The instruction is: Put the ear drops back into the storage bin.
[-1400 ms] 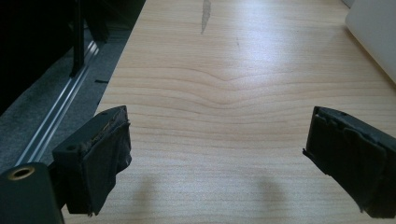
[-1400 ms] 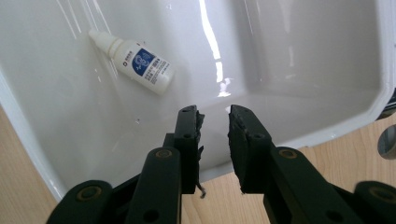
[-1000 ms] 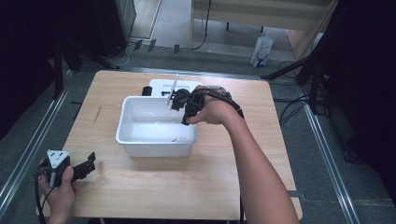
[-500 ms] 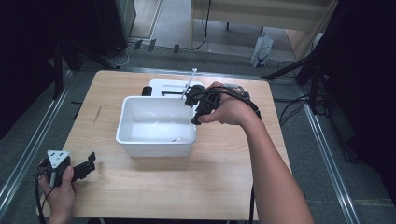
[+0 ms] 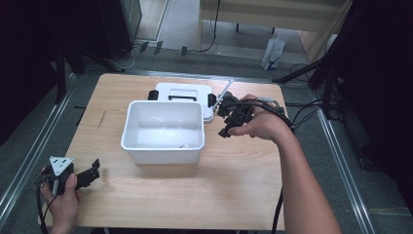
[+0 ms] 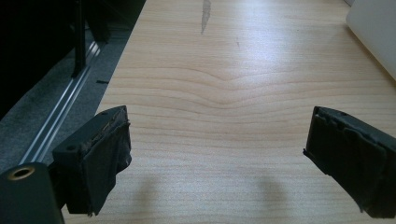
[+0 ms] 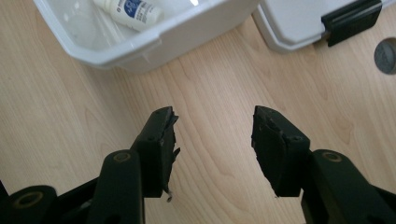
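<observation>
White rectangular plastic bin (image 5: 163, 130) sits mid-table on the light wooden tabletop (image 5: 234, 185); its white lid with black latches (image 5: 184, 92) lies flat just behind it. A small white bottle with blue label (image 7: 128, 10) lies inside the bin. Right gripper (image 7: 212, 128) hangs beside the bin, jaws parted, empty. Left gripper (image 6: 219, 144) rests at the near left corner, jaws wide, empty. Judgement: bottle deposited; lidding probably remains.

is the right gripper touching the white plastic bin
Apart. In the right gripper view, bare wood separates the open right gripper from the white plastic bin; nothing sits between its jaws.
</observation>
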`<state>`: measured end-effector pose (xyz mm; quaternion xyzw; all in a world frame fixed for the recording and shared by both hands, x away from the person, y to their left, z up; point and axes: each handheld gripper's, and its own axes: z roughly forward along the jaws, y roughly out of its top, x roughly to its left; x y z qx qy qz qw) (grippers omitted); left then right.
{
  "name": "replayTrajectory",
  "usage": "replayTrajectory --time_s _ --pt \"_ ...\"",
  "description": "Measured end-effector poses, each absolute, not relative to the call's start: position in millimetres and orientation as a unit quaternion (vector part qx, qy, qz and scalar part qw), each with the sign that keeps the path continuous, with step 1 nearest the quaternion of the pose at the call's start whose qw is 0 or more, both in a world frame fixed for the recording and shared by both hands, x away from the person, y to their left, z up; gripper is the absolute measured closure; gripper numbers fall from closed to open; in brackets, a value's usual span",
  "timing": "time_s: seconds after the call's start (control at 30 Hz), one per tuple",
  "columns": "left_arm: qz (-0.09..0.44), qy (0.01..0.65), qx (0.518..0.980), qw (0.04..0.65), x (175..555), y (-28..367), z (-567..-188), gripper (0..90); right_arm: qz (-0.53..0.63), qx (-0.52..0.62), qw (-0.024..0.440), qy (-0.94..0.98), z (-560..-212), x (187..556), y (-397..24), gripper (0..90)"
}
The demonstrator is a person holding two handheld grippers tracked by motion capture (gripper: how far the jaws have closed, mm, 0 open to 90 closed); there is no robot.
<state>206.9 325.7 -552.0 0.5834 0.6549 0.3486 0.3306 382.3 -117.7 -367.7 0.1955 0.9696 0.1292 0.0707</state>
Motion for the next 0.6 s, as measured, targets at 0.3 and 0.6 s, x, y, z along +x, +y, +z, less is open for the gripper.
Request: replayTrajectory --time_s 0.3,0.6 --pt "0.349 0.654 0.586 0.328 207 325 -552 7.5 0.133 0.233 0.065 0.961 -384 376 -156 46.0" --pt "0.352 0.653 0.583 0.33 207 325 -552 7.5 0.144 0.268 0.054 0.951 -408 367 -197 43.9"
